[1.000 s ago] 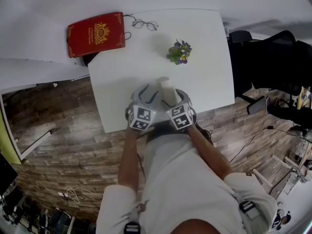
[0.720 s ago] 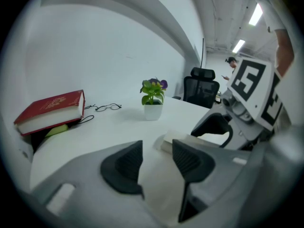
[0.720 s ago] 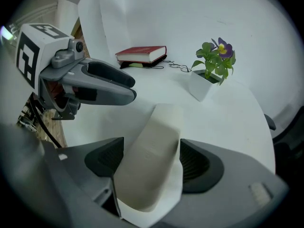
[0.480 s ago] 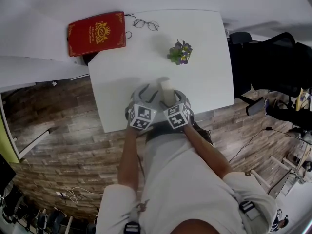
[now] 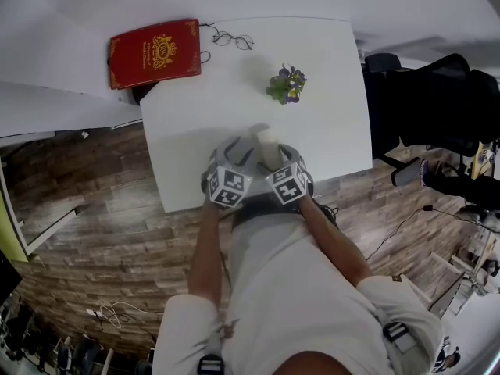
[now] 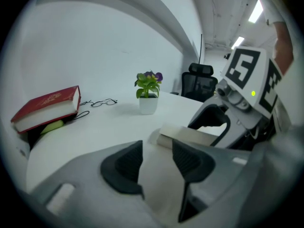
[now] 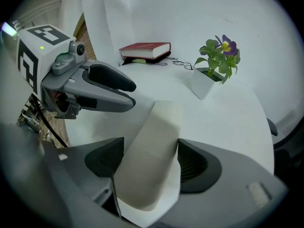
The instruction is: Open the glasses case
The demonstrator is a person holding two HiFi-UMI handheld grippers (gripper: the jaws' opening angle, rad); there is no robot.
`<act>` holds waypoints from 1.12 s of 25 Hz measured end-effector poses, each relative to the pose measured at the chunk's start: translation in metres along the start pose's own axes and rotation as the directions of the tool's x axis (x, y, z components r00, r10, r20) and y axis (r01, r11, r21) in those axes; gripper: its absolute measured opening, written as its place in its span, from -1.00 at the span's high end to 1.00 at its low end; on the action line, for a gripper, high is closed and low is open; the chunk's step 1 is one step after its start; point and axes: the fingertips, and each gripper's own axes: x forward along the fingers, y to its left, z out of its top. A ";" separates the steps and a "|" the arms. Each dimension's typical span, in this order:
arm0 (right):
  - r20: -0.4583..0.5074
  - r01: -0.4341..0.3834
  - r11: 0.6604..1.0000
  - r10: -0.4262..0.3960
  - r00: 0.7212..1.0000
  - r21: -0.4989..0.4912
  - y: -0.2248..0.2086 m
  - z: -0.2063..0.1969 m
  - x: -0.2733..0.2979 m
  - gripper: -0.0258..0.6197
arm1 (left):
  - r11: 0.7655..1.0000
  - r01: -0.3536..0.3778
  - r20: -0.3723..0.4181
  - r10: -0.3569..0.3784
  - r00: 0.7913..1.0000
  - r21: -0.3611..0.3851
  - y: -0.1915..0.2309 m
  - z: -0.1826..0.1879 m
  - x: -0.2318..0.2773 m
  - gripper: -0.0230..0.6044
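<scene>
Glasses case (image 7: 156,127): looks light, hard, smooth; may slip.
Left gripper (image 6: 156,163): jaws squeezing the case.
Right gripper (image 7: 151,160): jaws squeezing it too.
Best hold: the long sides.

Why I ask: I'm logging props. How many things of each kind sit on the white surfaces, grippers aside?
red book: 1
eyeglasses: 1
potted plant: 1
glasses case: 1
Total: 4
</scene>
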 end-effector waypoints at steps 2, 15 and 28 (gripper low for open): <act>0.000 -0.008 1.000 0.008 1.000 -0.006 -0.001 -0.002 0.000 -0.19 | 1.000 0.006 -0.003 -0.006 1.000 0.005 -0.003 0.000 0.003 0.30; 0.019 -0.093 0.995 0.093 0.995 -0.021 -0.001 -0.015 -0.006 -0.18 | 0.999 0.039 -0.041 -0.038 0.998 0.024 -0.020 -0.008 0.015 0.30; 0.042 -0.157 0.987 0.156 0.987 0.036 0.001 -0.015 -0.016 -0.16 | 0.997 0.053 -0.085 -0.048 0.995 0.052 -0.031 -0.008 0.029 0.30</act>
